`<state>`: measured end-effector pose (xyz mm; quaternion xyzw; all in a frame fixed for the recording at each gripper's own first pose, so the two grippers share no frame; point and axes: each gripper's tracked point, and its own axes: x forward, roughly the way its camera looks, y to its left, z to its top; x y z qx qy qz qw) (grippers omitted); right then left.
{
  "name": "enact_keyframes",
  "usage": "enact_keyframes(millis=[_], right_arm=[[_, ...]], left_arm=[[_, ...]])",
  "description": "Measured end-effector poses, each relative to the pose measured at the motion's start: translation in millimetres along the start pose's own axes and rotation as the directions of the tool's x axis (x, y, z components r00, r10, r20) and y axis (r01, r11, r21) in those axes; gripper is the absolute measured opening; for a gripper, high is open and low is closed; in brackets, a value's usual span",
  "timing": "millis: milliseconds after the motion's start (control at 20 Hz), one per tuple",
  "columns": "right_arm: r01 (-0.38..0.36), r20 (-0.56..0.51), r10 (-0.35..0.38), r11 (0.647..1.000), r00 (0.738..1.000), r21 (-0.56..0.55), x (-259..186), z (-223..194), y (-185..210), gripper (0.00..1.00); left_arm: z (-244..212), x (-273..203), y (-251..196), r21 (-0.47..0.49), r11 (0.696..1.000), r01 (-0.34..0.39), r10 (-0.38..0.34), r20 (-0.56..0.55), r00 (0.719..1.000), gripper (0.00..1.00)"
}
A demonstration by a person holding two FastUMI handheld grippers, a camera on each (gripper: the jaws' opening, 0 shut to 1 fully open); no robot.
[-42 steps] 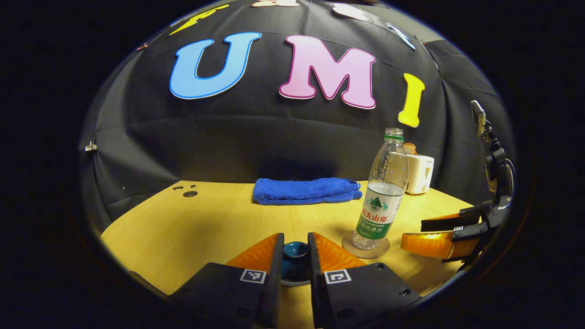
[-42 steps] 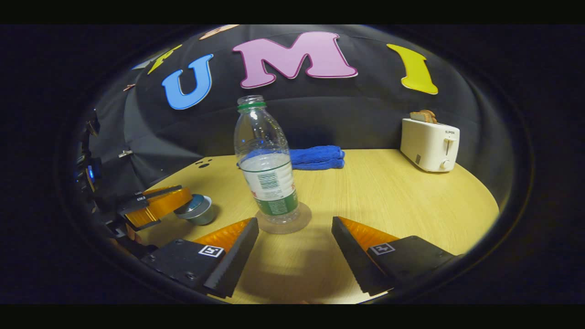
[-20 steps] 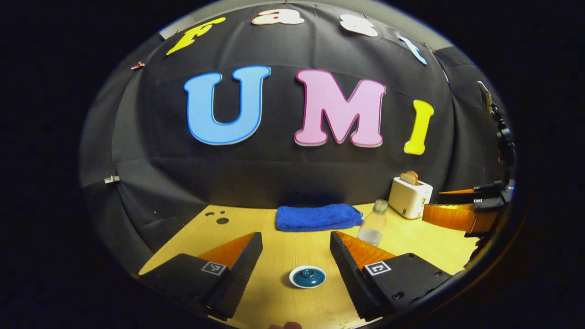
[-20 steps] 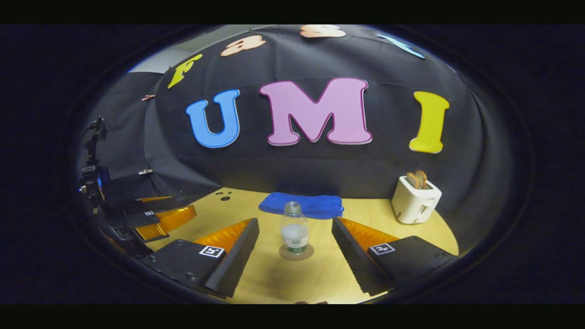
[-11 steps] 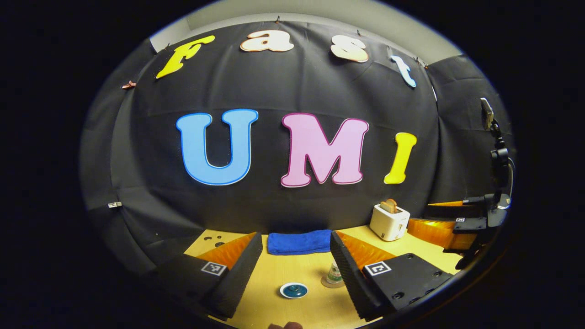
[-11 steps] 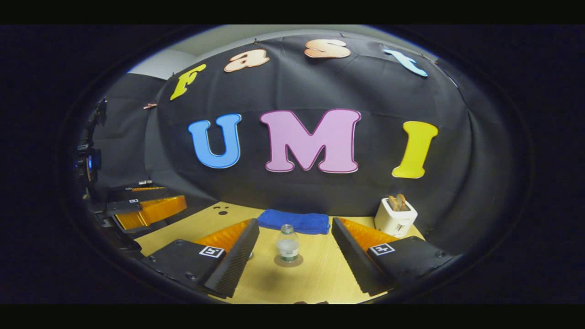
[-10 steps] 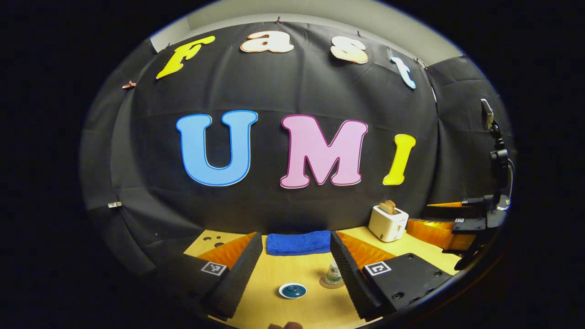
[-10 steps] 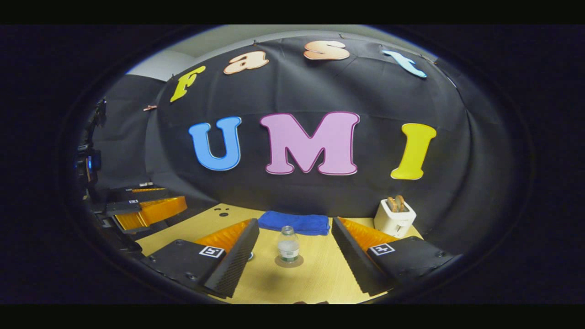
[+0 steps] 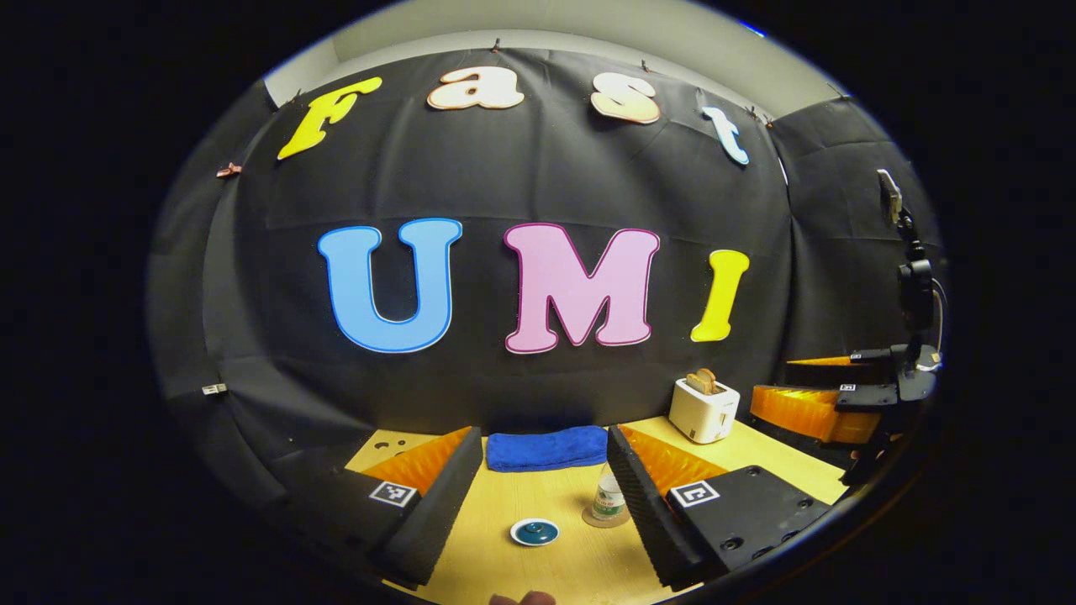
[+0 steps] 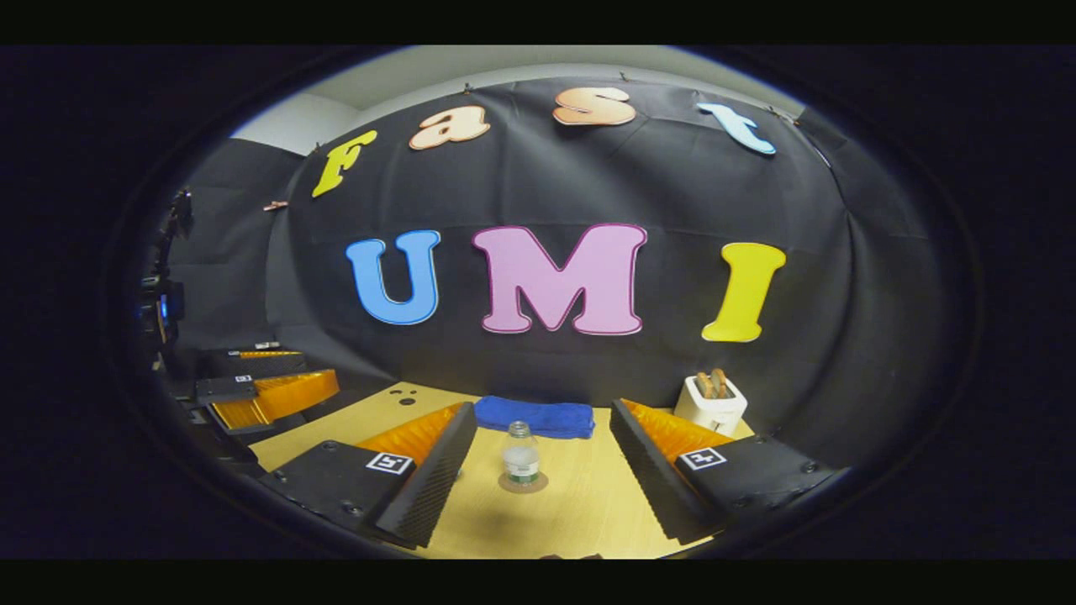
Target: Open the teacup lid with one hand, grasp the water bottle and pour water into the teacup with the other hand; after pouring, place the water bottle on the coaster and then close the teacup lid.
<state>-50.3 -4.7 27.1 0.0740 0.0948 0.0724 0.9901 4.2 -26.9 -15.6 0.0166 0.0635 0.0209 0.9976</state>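
Wood-grain surface (image 9: 504,580) lies well below the left hand-held gripper (image 9: 545,496) in the left gripper view; its fingers are spread wide and hold nothing. The teacup (image 9: 535,532), lid seated on it, sits on the surface between the two fingers, slightly nearer the left one. The water bottle (image 9: 609,497) stands upright on the coaster (image 9: 601,521) ahead and right of the teacup, partly hidden by the right finger. Beyond both lies a folded blue towel (image 9: 546,447). A white toaster (image 9: 704,409) stands further right. The right hand-held gripper (image 9: 811,395) hangs at the far right edge, well apart from the bottle.

In the right gripper view, the right hand-held gripper (image 10: 542,479) is likewise spread and empty, raised well above the surface (image 10: 572,521). The water bottle (image 10: 521,457) stands upright on the coaster (image 10: 522,484), centred between the fingers and ahead of them. The blue towel (image 10: 535,417) lies behind it; the toaster (image 10: 711,402) stands ahead to the right. The left hand-held gripper (image 10: 261,382) appears at the far left. Nothing obstructs the bottle.
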Motion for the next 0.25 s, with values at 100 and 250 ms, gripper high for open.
enact_keyframes(millis=[100, 250], right_arm=[[0.002, 0.005, -0.002, 1.000, 1.000, -0.001, -1.9, 2.6, -3.1, 0.99], [-0.006, 0.013, 0.006, 1.000, 1.000, -0.005, -3.6, 6.8, -3.8, 0.99]], left_arm=[[2.2, -0.1, -3.4, 0.002, 1.000, -0.001, 0.001, 0.004, 1.000, 0.94], [6.4, -0.4, -8.2, 0.001, 1.000, -0.009, 0.009, 0.015, 1.000, 0.94]])
